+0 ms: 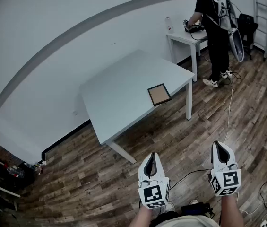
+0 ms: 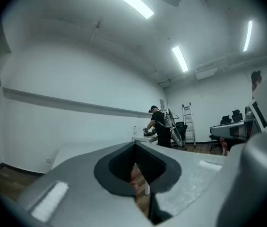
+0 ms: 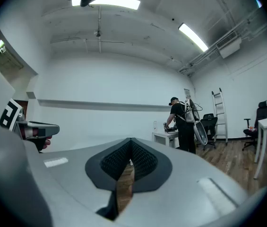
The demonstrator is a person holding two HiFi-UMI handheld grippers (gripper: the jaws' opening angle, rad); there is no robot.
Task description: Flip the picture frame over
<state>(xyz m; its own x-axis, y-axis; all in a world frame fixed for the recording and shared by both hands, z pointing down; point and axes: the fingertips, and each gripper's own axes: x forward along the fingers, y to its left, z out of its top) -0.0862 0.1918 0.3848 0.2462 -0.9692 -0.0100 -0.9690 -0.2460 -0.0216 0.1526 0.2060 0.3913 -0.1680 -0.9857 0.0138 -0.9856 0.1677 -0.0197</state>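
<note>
Only the head view shows the picture frame [image 1: 159,94]. It lies flat near the right near edge of the grey table [image 1: 119,93], a brown panel up inside a dark border. Which face that is cannot be told.

The gripper views instead show ceiling light strips [image 3: 109,2], a ladder [image 3: 219,115] and a person [image 3: 183,124] at a small far table [image 1: 185,36].

The left gripper [image 1: 152,156] and right gripper [image 1: 219,145] hang over the wood floor [image 1: 76,183], well apart from the frame. Each has its jaws pressed together on nothing. In both gripper views the jaw bodies hide most of the grey table.
</note>
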